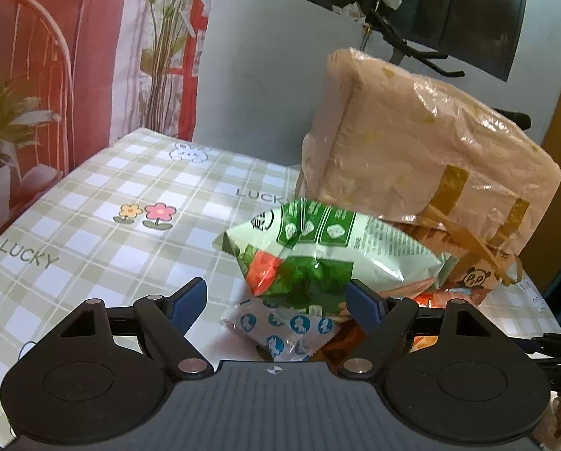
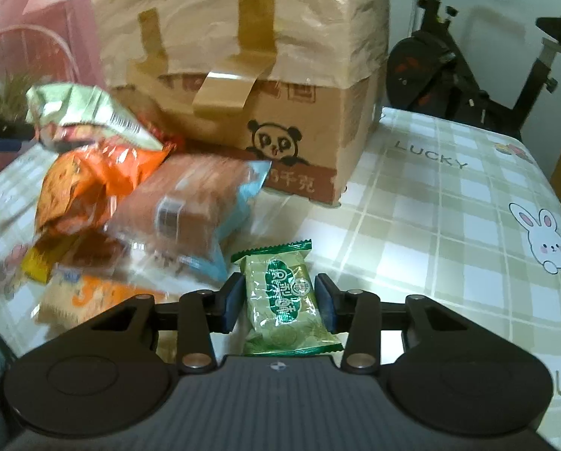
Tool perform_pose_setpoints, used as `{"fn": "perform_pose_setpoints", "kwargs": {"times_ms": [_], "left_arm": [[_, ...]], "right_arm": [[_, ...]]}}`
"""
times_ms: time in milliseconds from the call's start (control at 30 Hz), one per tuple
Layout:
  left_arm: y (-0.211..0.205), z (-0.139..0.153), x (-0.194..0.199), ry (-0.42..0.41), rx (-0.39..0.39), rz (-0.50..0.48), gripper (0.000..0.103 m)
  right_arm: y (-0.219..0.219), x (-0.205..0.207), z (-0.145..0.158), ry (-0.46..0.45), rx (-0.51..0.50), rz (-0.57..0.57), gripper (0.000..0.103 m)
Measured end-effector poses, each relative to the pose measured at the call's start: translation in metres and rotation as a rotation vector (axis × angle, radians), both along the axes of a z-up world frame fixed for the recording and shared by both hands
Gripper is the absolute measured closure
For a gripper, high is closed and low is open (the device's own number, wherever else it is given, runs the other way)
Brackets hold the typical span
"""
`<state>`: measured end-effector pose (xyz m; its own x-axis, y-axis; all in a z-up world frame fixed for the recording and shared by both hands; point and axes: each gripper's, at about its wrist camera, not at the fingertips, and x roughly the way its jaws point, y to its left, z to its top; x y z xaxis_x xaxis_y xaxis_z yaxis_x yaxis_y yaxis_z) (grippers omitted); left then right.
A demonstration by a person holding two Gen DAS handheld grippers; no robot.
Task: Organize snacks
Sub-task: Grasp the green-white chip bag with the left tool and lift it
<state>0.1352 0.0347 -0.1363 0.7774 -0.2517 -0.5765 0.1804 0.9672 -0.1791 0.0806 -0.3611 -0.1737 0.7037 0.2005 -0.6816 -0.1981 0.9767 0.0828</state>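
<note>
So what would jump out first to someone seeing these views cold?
Probably the big taped cardboard box with a panda print, standing at the back of the checked tablecloth. Then the heap of snack bags piled in front of it. Nearest, a small green packet lies between the right gripper's jaws.

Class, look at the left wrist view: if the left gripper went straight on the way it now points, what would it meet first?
Most likely the green and white snack bag, which lies directly ahead of the open left gripper, atop the snack pile. The small blue-dotted packet sits lower between the fingers; depth is hard to judge, so it might touch first.
</note>
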Motion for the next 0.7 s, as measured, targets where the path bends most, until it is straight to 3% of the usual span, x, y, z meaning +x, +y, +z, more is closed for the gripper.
{"fn": "perform_pose_setpoints", "kwargs": {"times_ms": [167, 400, 700], "left_arm": [[0.001, 0.008, 0.000, 0.012, -0.052, -0.010, 0.020], [-0.005, 0.007, 0.007, 0.117, -0.179, -0.046, 0.020], [0.012, 0.001, 0.029, 0.273, -0.510, 0.108, 0.013]], "right_arm": [[0.005, 0.003, 0.004, -0.025, -0.010, -0.021, 0.060], [0.005, -0.004, 0.018, -0.067, 0.005, -0.062, 0.060], [0.018, -0.008, 0.035, -0.115, 0.029, -0.033, 0.060]]}}
